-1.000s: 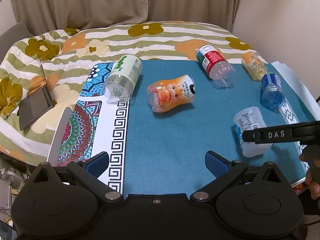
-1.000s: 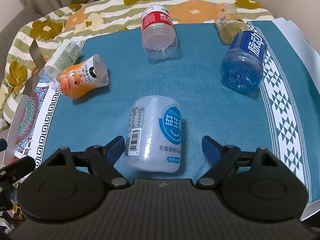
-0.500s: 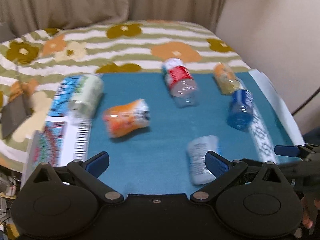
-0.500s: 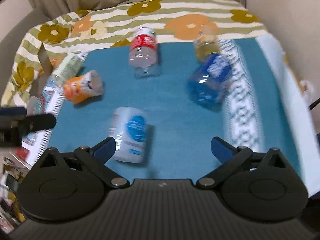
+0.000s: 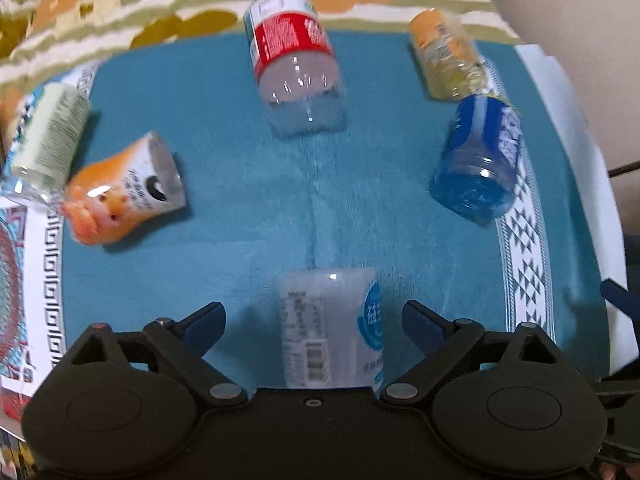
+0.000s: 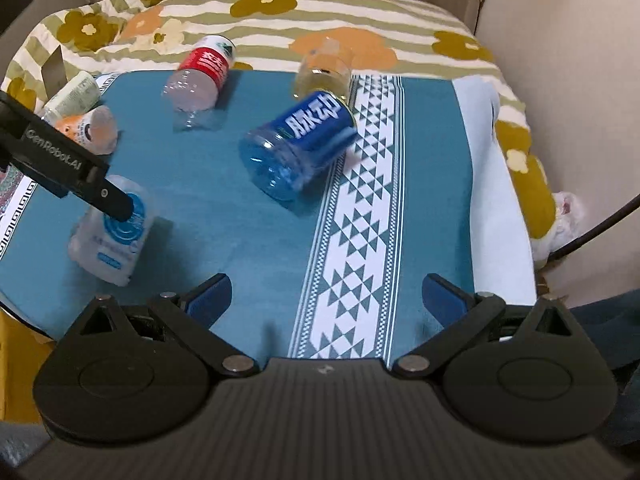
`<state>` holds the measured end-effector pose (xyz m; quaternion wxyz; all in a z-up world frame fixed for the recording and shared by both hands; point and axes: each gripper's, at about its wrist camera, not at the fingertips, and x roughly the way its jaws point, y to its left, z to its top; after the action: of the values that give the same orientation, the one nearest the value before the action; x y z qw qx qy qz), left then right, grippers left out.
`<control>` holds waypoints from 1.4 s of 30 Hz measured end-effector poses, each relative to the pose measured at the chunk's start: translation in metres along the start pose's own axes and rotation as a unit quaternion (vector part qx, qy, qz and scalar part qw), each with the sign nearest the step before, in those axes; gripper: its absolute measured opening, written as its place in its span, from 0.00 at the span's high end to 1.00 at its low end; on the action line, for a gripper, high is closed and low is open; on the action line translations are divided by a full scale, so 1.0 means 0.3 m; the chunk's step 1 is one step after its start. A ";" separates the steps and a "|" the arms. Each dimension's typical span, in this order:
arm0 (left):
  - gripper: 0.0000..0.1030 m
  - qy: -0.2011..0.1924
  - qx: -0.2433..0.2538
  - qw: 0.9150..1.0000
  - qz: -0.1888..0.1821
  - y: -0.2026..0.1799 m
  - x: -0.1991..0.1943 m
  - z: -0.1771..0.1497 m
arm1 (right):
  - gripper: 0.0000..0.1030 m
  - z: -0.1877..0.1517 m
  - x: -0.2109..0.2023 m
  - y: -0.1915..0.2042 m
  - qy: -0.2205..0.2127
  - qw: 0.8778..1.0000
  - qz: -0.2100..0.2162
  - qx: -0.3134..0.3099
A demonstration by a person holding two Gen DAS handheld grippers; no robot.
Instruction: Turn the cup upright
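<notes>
Several cups lie on their sides on a teal cloth (image 5: 240, 216). A white cup with a blue round label (image 5: 332, 328) lies between the open fingers of my left gripper (image 5: 312, 320), untouched; it also shows in the right wrist view (image 6: 112, 232) under the left gripper's finger (image 6: 60, 160). A blue cup (image 5: 480, 156) (image 6: 300, 144) lies to the right. My right gripper (image 6: 326, 296) is open and empty over the cloth's patterned band (image 6: 360, 216).
A red-label clear cup (image 5: 296, 68) (image 6: 200, 80), a yellow cup (image 5: 448, 60) (image 6: 324, 72), an orange cup (image 5: 124, 196) (image 6: 92, 128) and a pale green cup (image 5: 48, 136) (image 6: 72, 96) lie around. The flowered bedspread (image 6: 280, 20) is behind, a wall (image 6: 560, 40) at right.
My left gripper swung right and forward until its open fingers straddle the white cup. My right gripper moved off the white cup to the right, over the patterned band.
</notes>
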<state>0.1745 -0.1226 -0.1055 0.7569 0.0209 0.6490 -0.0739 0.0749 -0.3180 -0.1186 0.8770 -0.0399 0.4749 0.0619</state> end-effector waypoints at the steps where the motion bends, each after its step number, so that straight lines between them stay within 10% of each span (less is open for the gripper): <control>1: 0.06 0.006 -0.003 1.000 0.002 -0.006 0.014 0.010 | 0.00 0.000 0.013 -0.014 0.004 1.000 0.006 0.004; 13: 0.37 0.056 -0.026 0.998 0.015 -0.014 0.121 0.052 | 0.00 0.015 0.084 -0.073 0.019 0.999 0.041 0.010; 27: 0.42 0.033 -0.027 0.999 0.001 0.013 0.046 0.009 | 0.00 0.048 0.053 -0.075 0.002 0.999 0.040 0.018; 33: 0.41 -0.112 -0.024 0.993 -0.006 0.021 -0.116 -0.053 | 0.00 0.070 0.025 -0.076 -0.014 0.998 0.045 0.033; 42: 0.40 -0.347 -0.033 0.937 -0.025 0.032 -0.056 -0.160 | 0.00 0.063 0.054 -0.043 -0.009 0.999 0.025 0.028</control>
<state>0.1264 -0.1055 -0.0971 0.9331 -0.0472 0.3488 -0.0736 0.1012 -0.3271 -0.1216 0.8800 -0.0032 0.4696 0.0711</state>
